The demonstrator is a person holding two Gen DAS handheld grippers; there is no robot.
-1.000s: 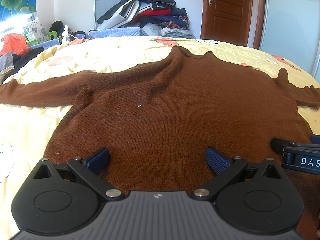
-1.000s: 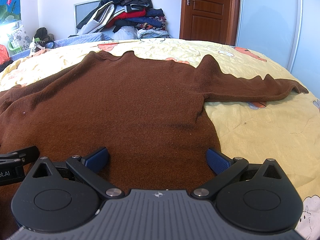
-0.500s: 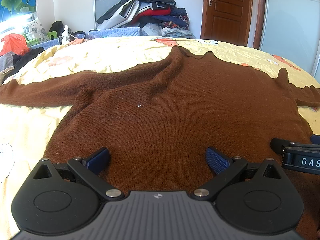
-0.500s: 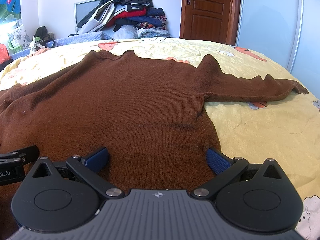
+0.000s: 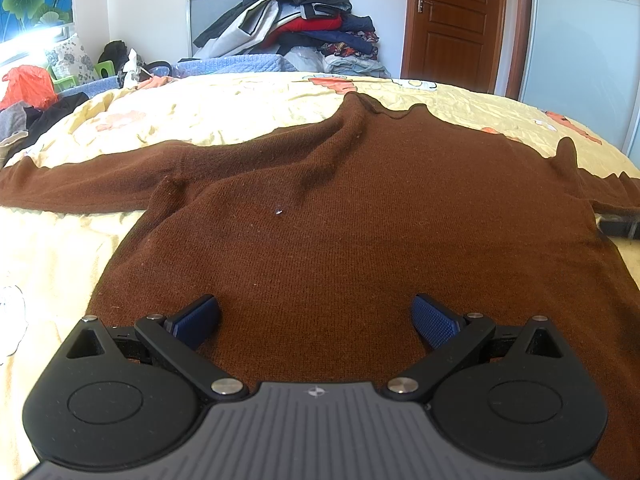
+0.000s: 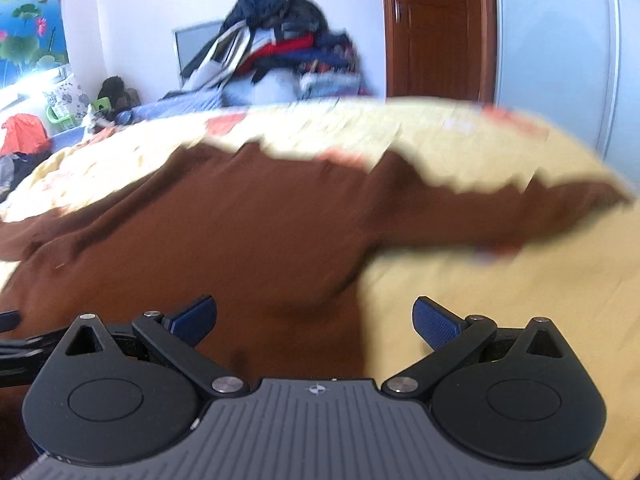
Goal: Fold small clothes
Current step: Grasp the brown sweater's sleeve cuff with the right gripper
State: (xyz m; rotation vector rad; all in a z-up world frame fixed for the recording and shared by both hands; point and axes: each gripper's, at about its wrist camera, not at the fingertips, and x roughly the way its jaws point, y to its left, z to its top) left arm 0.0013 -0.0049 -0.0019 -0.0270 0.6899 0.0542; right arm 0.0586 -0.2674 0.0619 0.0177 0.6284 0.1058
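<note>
Sweater (image 5: pixel 340 216) lies flat on the bed (image 5: pixel 240 108), sleeves spread; your left tongs (image 5: pixel 316 316) gape empty over its hem, right tongs (image 6: pixel 316 316) gape empty over its right edge.

A brown knit sweater (image 5: pixel 360 220) lies flat on the bed (image 5: pixel 200 116). Sleeves spread sideways, neck far end.

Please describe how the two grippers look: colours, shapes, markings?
The left gripper and right gripper look identical: black linkage arms with silver rivets, round black discs at each side, a ribbed grey centre plate with a small cross mark, and textured blue finger pads. No cables or sleeves show.
</note>
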